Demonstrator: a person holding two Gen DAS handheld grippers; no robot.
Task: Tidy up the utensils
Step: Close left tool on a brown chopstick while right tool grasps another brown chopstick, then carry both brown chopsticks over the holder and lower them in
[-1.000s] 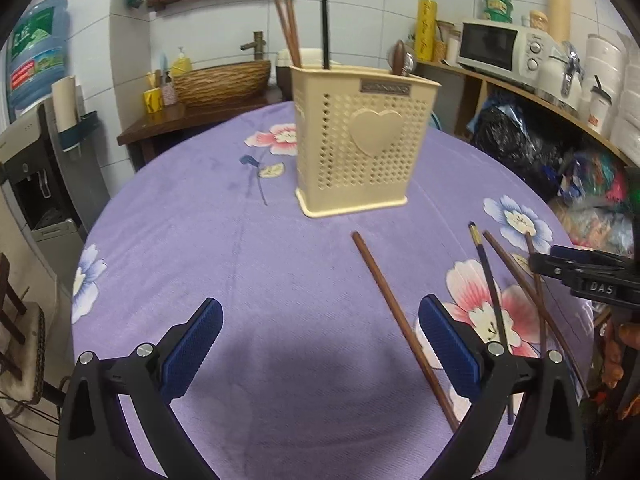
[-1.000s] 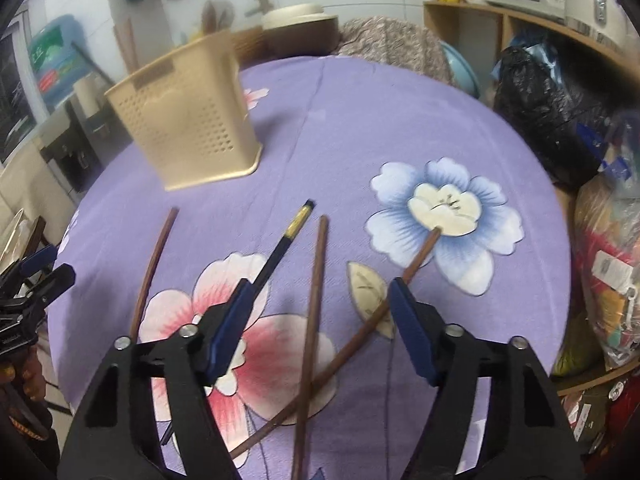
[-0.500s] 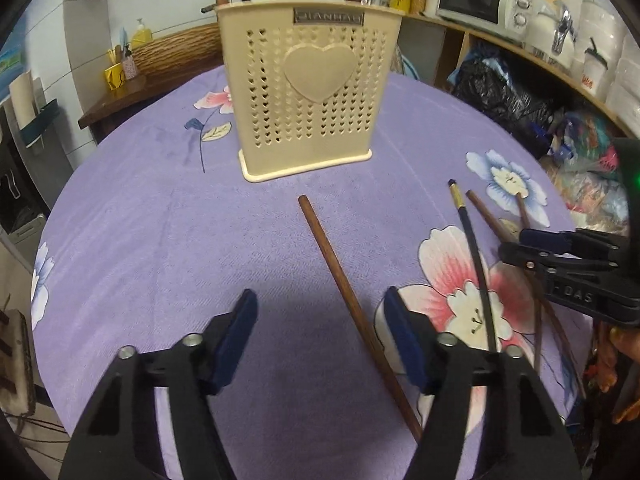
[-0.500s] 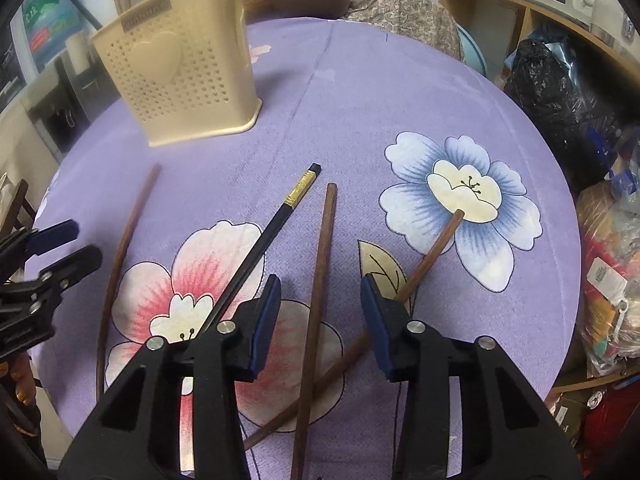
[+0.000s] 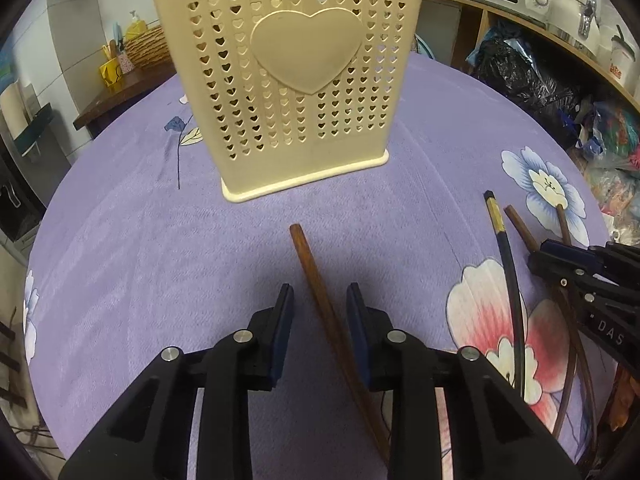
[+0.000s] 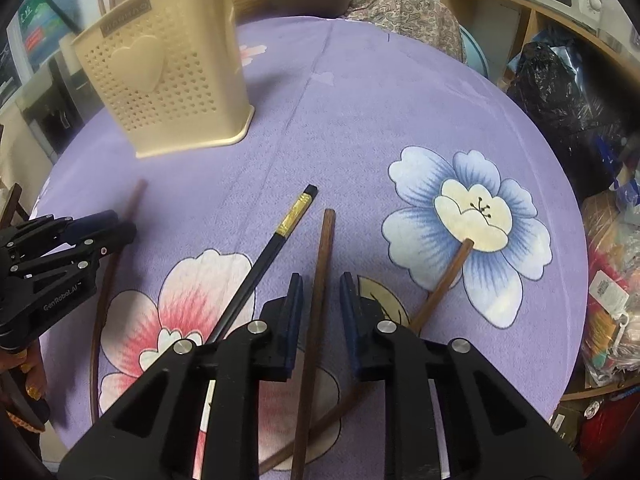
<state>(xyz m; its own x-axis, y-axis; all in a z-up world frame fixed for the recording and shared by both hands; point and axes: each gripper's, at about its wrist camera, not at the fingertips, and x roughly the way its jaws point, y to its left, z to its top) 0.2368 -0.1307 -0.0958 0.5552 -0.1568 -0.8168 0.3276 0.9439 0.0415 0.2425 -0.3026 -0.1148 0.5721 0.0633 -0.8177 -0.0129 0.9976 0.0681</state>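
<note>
While both straddle brown chopsticks [image 5: 320, 300], left gripper [image 5: 320, 308] jaws apart, right gripper [image 6: 320, 300] jaws apart.

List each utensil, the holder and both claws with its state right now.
Left claw: open, fingers straddling a brown chopstick lying flat.
Right claw: open, fingers straddling the middle brown chopstick, flat.
Black chopstick: flat on the cloth, ungripped.
Far-right brown chopstick: flat, ungripped.
Holder: upright on the tablecloth; some sticks already poke from its top.
</note>
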